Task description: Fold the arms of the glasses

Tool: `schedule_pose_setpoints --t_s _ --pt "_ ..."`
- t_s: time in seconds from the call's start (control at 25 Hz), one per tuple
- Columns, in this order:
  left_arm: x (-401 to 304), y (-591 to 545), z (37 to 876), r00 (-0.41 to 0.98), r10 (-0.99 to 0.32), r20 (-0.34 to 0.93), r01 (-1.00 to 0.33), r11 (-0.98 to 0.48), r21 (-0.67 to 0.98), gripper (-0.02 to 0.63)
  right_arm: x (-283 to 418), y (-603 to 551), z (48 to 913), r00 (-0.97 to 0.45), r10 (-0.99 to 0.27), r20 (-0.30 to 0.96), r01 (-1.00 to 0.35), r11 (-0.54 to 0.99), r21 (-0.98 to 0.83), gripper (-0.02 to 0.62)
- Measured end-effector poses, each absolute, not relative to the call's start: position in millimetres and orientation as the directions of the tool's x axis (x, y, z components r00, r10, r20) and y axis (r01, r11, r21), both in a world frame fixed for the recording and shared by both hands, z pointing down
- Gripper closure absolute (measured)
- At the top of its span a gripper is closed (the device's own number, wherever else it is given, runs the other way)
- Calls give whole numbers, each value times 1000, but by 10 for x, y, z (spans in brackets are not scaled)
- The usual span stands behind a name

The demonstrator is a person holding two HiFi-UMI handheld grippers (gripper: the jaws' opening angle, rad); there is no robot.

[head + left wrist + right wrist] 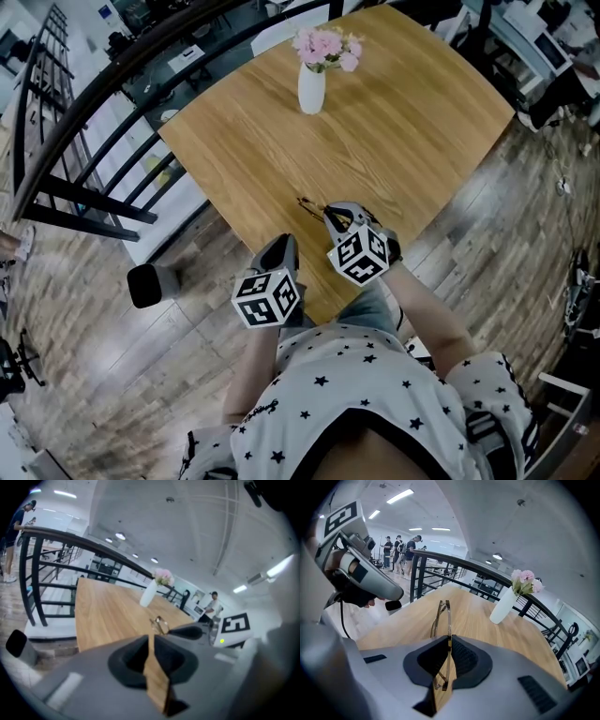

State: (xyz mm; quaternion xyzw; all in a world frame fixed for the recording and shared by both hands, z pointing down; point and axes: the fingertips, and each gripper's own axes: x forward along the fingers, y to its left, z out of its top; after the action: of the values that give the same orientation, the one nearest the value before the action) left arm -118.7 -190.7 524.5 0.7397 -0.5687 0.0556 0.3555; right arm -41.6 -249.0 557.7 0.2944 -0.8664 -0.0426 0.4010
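Thin metal-framed glasses (312,203) stick out over the near part of the wooden table (394,122). My right gripper (338,215) is shut on them. In the right gripper view the frame (441,615) runs edge-on out of the right gripper (449,641) over the tabletop. My left gripper (285,245) hangs just left of it at the table's near edge, its jaws close together with nothing between them. In the left gripper view, past the left gripper (151,638), the glasses (160,623) show ahead, beside the other gripper's dark finger (187,632).
A white vase (311,86) with pink flowers stands at the far side of the table. A black railing (84,122) runs along the left. A black cylinder (145,285) sits on the wood floor left of the table. People stand far off (401,550).
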Motion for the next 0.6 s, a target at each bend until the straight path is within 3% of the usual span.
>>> schedule_pose_setpoints --t_s 0.6 --pt "-1192 -1872 5429 333 -779 531 -884 -61 464 569 -392 -2516 5987 -445 -495 746 -358 862 359 563"
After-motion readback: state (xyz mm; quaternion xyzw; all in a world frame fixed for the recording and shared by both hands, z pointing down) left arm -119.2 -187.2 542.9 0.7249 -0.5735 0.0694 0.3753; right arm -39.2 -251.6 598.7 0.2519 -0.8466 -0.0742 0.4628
